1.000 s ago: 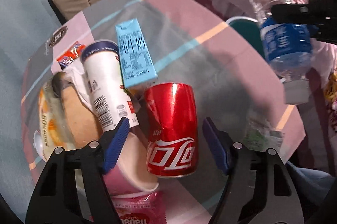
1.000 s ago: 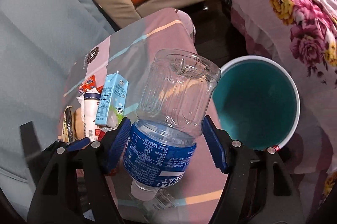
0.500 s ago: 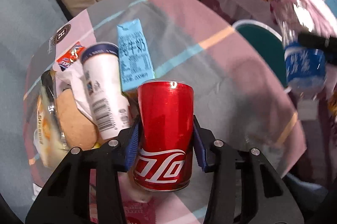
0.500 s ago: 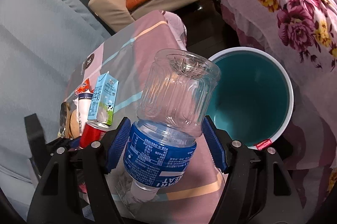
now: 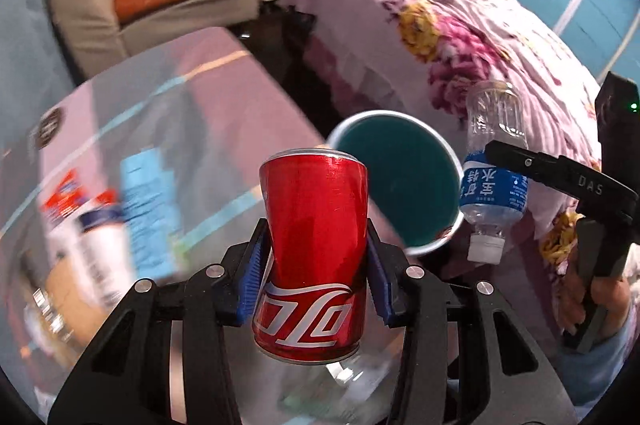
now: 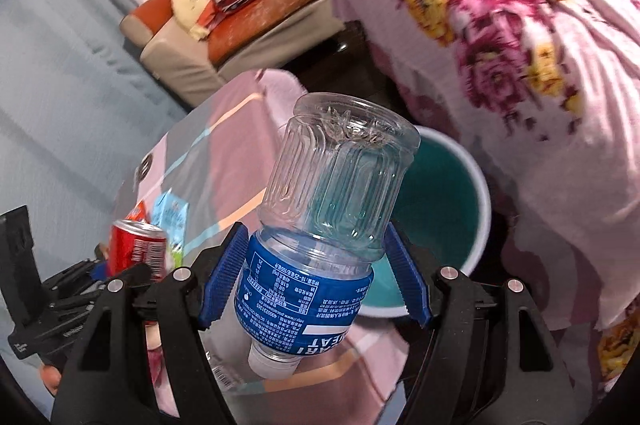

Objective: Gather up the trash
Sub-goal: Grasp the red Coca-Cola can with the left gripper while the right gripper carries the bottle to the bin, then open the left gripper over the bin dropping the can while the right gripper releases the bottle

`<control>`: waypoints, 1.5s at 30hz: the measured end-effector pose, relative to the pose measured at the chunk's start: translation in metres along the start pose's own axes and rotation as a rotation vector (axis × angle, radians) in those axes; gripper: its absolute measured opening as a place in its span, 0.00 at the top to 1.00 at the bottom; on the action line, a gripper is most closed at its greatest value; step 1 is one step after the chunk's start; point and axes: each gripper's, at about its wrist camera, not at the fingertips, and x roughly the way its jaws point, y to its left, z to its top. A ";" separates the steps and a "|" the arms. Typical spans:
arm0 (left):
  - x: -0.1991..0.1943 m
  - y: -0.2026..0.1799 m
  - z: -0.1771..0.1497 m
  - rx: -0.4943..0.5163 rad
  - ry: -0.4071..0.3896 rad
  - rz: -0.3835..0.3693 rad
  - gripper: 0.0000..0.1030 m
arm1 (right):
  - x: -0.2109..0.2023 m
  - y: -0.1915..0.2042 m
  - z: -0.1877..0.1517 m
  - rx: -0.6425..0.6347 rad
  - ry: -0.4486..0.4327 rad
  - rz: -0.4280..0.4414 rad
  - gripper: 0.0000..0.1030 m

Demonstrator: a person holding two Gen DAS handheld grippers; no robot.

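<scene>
Two loads up: left tool (image 5: 316,289) clamps red can (image 5: 314,249), right tool (image 6: 316,285) clamps bottle (image 6: 320,225). Centre each over teal bin (image 5: 396,177), frame centre, before releasing.

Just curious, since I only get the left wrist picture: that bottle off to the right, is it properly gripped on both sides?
Observer: Yes. In the right wrist view both blue pads press the bottle at its label.
Operator: Is it over the bin?
Observer: From that camera its clear base overlaps the bin; whether it is truly above the opening, I cannot tell.
Operator: Anything lying beneath it?
Observer: A clear wrapper with a barcode shows just below its cap.
</scene>
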 end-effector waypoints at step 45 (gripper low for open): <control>0.062 0.020 0.026 -0.054 -0.008 -0.084 0.21 | 0.076 -0.023 0.009 0.007 0.193 -0.203 0.35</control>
